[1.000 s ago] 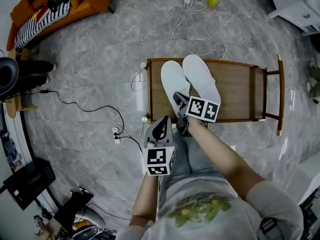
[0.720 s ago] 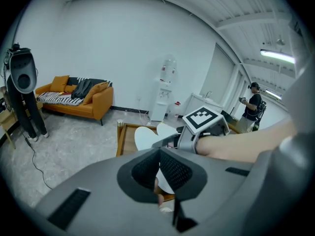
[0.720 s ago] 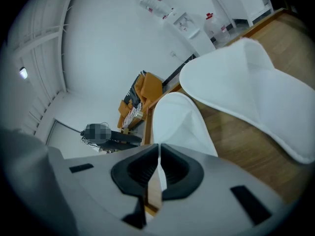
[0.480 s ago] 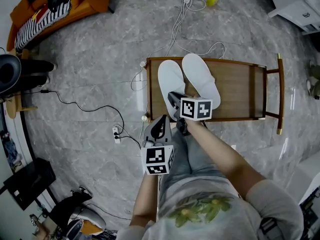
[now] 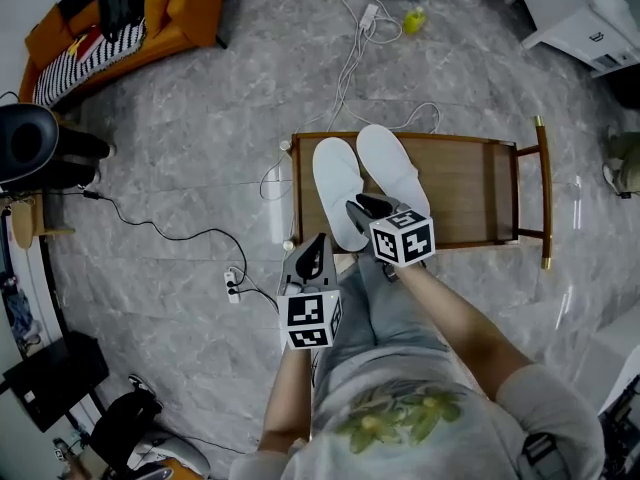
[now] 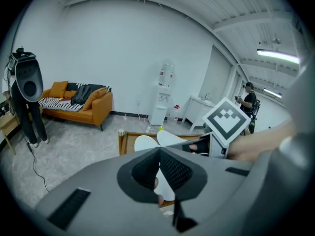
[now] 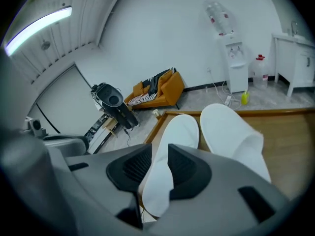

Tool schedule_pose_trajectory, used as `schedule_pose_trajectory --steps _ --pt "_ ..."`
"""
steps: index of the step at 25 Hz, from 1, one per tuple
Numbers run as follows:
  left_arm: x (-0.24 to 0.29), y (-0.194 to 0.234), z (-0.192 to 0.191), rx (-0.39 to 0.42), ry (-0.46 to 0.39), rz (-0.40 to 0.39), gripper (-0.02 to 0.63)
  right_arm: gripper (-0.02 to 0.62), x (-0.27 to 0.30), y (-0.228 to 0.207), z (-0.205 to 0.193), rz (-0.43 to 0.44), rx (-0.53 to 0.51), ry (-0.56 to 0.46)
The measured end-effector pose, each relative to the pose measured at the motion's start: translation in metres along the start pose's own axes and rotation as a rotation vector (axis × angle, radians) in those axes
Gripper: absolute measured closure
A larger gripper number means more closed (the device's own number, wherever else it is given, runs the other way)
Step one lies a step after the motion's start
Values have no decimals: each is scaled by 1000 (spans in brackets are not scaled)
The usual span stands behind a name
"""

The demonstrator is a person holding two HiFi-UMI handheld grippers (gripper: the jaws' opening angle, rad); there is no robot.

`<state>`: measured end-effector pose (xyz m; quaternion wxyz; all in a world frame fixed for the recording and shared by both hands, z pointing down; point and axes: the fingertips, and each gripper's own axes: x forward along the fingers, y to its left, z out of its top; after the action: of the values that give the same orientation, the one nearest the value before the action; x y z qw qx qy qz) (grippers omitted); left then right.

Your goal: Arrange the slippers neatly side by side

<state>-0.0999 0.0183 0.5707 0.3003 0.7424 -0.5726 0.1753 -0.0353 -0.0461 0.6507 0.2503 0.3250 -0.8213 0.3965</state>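
Note:
Two white slippers lie side by side, toes pointing away, at the left end of a low wooden table [image 5: 470,183]: the left slipper [image 5: 338,190] and the right slipper [image 5: 392,173]. My right gripper [image 5: 362,206] hovers over the left slipper's heel. Its jaws are opening, and in the right gripper view [image 7: 160,149] the left slipper's heel [image 7: 174,141] shows in the gap with the pads off it. The right slipper [image 7: 231,132] lies just beside. My left gripper [image 5: 320,240] hangs off the table's near edge, its jaws [image 6: 159,151] together and holding nothing.
Cables [image 5: 345,58] and a power strip [image 5: 232,283] trail over the grey marble floor left of and behind the table. An orange sofa [image 5: 150,8] stands at the far left, a white cabinet [image 5: 580,13] at the far right. The table's right half is bare wood.
The right gripper has shifted the left slipper's heel a little leftward, so the pair lies more parallel. Its jaws have parted from the heel. The left gripper has barely moved.

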Motion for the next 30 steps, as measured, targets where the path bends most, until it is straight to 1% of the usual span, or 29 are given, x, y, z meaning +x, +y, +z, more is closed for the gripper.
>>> schedule_pose_trajectory --steps 5,13,16,21,30 --pt "-9 0 18 19 -26 -1 591 476 -36 1 9 -7 -108 -28" --pt "-25 -10 29 62 -26 -19 591 433 -72 20 -16 18 -214 20" --pt "-28 -16 30 68 -22 -27 591 417 -79 19 -24 9 -232 32" --pt "-29 -23 29 75 -18 -33 591 402 -86 11 -24 -16 -243 30" --pt "-32 -27 27 84 -23 -25 591 394 -88 -19 -18 -82 -252 31"
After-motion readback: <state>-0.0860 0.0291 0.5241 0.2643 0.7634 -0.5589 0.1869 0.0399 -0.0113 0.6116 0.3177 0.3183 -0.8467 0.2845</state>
